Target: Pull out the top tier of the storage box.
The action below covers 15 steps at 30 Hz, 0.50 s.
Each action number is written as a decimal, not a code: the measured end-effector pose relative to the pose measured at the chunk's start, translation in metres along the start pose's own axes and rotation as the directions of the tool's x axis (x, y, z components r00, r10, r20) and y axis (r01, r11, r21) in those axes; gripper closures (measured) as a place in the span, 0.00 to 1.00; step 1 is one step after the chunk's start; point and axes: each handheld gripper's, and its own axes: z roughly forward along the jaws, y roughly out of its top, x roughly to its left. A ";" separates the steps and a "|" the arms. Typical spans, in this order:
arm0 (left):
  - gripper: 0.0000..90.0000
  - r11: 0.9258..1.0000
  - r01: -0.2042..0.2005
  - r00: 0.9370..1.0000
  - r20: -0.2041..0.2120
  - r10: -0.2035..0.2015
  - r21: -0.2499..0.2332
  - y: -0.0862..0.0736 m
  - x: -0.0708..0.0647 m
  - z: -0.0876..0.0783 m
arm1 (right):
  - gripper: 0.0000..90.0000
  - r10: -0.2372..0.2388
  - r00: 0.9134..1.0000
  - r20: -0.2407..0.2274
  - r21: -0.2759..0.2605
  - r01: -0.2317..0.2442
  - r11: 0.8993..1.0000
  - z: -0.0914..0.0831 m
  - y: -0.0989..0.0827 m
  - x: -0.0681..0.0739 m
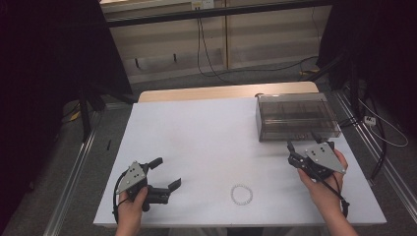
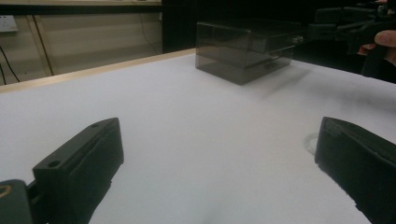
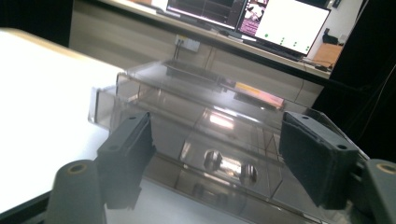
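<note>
High view: we see one smoky clear plastic drawer box (image 1: 297,117) at the far right of the white table (image 1: 196,147), a flat-topped oblong with straight walls.
Drawer box, close up: in the right gripper view the box (image 3: 205,126) shows glossy, see-through walls, inner dividers and a drawer front with two round finger holes low down; the high view gives none of that detail.
Right gripper: we hold the right gripper (image 1: 304,141) just in front of the box's near wall, jaws spread and grasping nothing; nothing lies between the two ridged black pads.
Left gripper: our left gripper (image 1: 167,173) rests near the table's front left, well apart from the box, jaws wide and unclenched, nothing in them.
Bracelet: one ring of small pale beads (image 1: 241,194) lies flat near the front edge, between our two hands.
Left gripper view: it shows the box (image 2: 245,49) from the side, dark and translucent, with the right gripper (image 2: 308,32) beside it.
Count: two grippers, one box, one bead ring.
</note>
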 end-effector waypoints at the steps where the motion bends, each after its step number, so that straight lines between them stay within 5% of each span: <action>1: 0.02 1.000 -0.001 1.000 0.002 0.001 0.002 0.000 0.000 0.000 | 0.26 0.015 1.000 -0.001 -0.001 -0.015 1.000 0.000 0.001 0.000; 7: 0.02 1.000 -0.001 1.000 0.000 0.001 0.001 0.000 0.000 0.000 | 0.21 0.101 0.995 -0.018 -0.003 -0.101 0.995 0.000 0.008 -0.002; 15: 0.02 1.000 -0.002 1.000 -0.004 0.002 0.001 0.000 0.001 -0.001 | 0.18 0.121 0.992 -0.034 0.021 -0.120 0.993 0.003 0.019 -0.005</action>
